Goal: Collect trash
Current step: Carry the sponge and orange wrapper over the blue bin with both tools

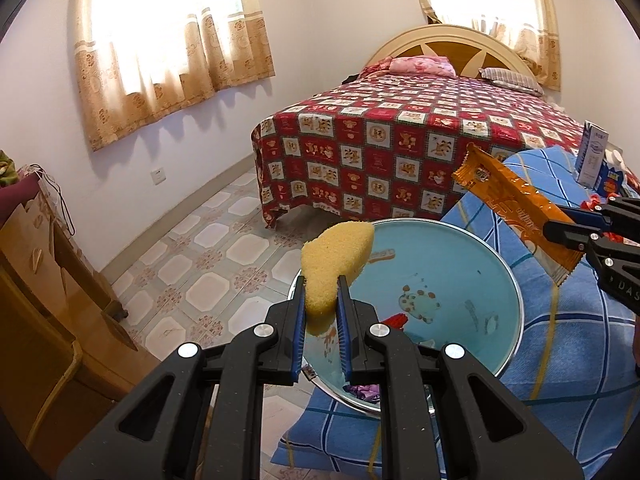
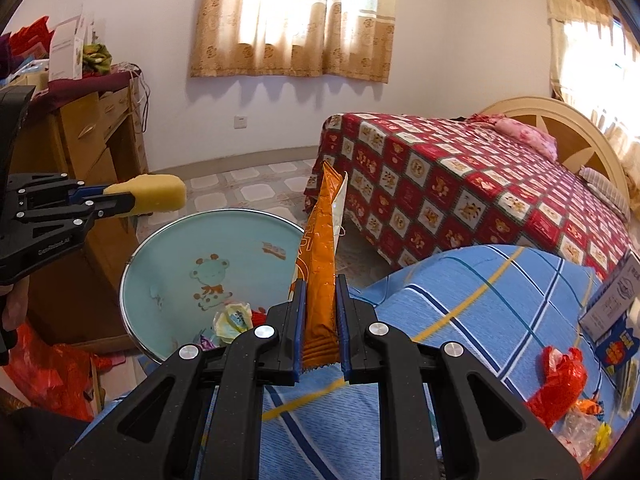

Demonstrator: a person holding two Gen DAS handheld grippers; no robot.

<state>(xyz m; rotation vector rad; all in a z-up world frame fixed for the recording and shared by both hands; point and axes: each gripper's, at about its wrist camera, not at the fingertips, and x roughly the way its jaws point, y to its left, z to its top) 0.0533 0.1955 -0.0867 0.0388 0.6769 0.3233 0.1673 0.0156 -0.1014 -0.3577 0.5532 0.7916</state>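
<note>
My left gripper [image 1: 322, 286] is shut on a yellow sponge [image 1: 334, 258], held over the near rim of a light blue basin [image 1: 460, 280]. In the right wrist view that sponge [image 2: 160, 192] hangs above the basin's [image 2: 188, 248] left edge, with the left gripper [image 2: 116, 204] on it. My right gripper [image 2: 320, 286] is shut on a long orange snack wrapper [image 2: 322, 256] that stands up between its fingers, just right of the basin. From the left wrist view the wrapper [image 1: 516, 204] slants over the basin's right rim, pinched by the right gripper [image 1: 560, 232]. Crumpled wrappers [image 2: 234, 320] lie in the basin.
The basin rests on a blue checked cloth [image 2: 460, 300]. On it lie a red wrapper [image 2: 558, 380], more loose trash [image 2: 588, 424] and a blue and white carton [image 2: 612, 308]. A bed with a red patterned cover [image 1: 400, 148] stands behind, a wooden cabinet [image 1: 44, 280] at the left.
</note>
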